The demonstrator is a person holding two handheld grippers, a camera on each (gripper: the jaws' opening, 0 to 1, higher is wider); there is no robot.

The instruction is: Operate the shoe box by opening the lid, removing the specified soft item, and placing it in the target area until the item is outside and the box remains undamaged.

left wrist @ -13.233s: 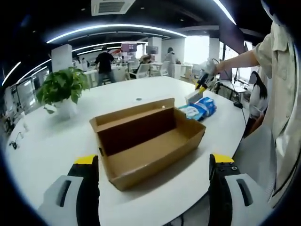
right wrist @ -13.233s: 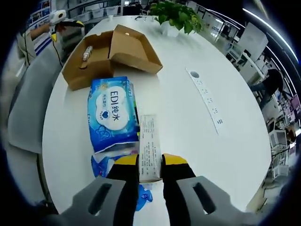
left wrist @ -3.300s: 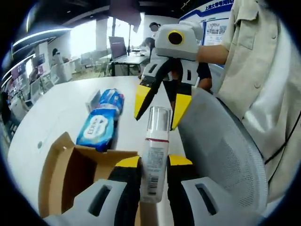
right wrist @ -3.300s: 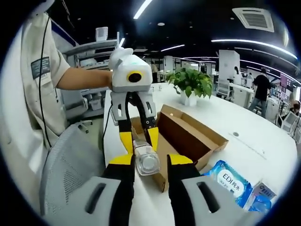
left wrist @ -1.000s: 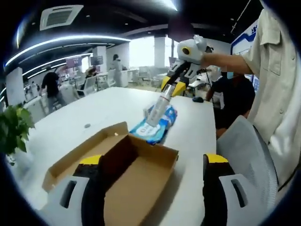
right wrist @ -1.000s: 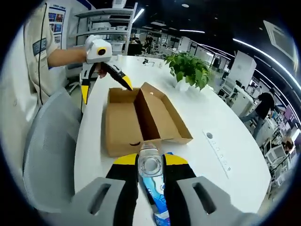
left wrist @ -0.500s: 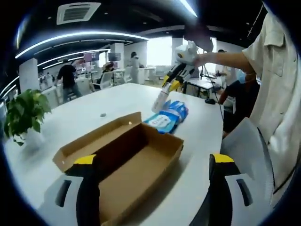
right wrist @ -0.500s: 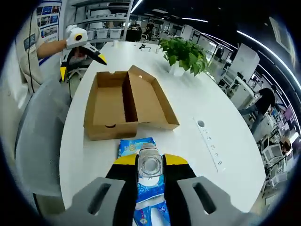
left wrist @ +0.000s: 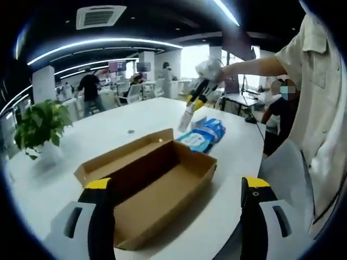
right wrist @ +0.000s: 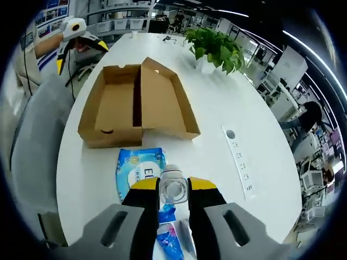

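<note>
An open brown shoe box (left wrist: 154,187) lies on the white table (left wrist: 81,141), its inside bare in the left gripper view, its lid (right wrist: 162,100) folded flat beside it. My left gripper (left wrist: 176,214) hovers near the box's front end, jaws wide open and holding nothing. My right gripper (right wrist: 173,187) is shut on a clear bottle (right wrist: 173,192), held over a blue wipes pack (right wrist: 142,172) that lies just past the box's end. The left gripper view has that bottle (left wrist: 185,116) hanging slanted under the right gripper (left wrist: 198,97), above the wipes pack (left wrist: 202,136).
A potted plant (right wrist: 214,46) stands at the table's far side. A white power strip (right wrist: 238,162) lies right of the box. Small blue packets (right wrist: 169,238) lie under my right gripper. A grey chair (right wrist: 32,146) and a person (left wrist: 320,108) stand at the table's edge.
My right gripper has carried the bottle further from the box, over the wipes pack. The left gripper stays open by the box.
</note>
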